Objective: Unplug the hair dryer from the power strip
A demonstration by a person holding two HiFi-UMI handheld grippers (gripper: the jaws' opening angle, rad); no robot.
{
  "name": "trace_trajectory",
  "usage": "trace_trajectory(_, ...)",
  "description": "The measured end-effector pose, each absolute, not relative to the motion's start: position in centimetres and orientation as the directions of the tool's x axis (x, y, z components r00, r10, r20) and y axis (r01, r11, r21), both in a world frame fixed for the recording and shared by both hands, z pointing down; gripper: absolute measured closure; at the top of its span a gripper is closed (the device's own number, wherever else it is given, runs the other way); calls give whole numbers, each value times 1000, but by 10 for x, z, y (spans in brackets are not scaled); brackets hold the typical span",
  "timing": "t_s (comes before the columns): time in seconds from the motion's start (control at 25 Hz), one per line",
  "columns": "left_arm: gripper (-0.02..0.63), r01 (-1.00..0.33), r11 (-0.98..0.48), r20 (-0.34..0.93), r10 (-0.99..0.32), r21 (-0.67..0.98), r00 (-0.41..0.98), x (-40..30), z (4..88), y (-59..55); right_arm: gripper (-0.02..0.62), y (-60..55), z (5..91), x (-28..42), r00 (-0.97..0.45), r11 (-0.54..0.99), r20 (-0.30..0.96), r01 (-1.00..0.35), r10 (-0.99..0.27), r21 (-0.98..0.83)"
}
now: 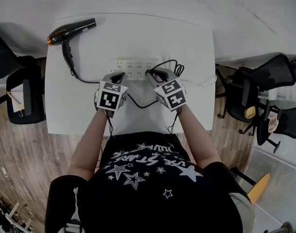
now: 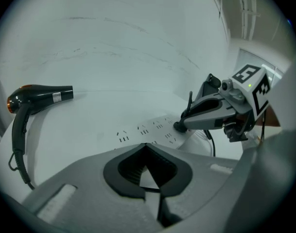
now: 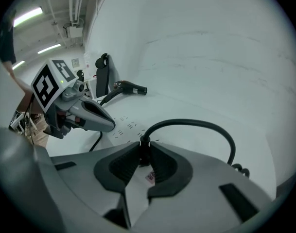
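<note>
The hair dryer [image 1: 70,33] is laid on its side at the table's [image 1: 186,47] far left corner. Its barrel is set lengthwise across the table, with the nozzle pointed right and slightly away and the orange rear end turned left; the handle is pointed back toward the person. Its plug [image 3: 143,147] is seated at the right end of the power strip [image 1: 135,68] and is pinched between the right gripper's [image 3: 144,152] pads. The left gripper [image 2: 147,147] is closed and empty, and is held at the strip's left end.
</note>
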State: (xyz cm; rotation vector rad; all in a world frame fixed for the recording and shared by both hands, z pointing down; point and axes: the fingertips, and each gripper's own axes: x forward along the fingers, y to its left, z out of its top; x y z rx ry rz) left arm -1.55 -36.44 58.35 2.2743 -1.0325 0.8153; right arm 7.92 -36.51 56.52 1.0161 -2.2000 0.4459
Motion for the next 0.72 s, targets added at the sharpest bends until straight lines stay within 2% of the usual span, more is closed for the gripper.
trace_trajectory(0.36, 598, -784, -598, 708, -480, 168, 518, -14, 584, -363, 523, -367, 565, 84, -552, 579, 631, -792, -545, -193)
trace_trajectory(0.56, 598, -786, -591, 705, -478, 183, 524, -14, 584, -363, 525, -365, 564, 79, -487, 652, 683, -758, -544, -21)
trace_trajectory(0.72, 598, -786, -589, 707, -474, 188, 525, -14, 584, -364, 515, -366, 565, 78, -471, 675, 701, -737, -536, 21)
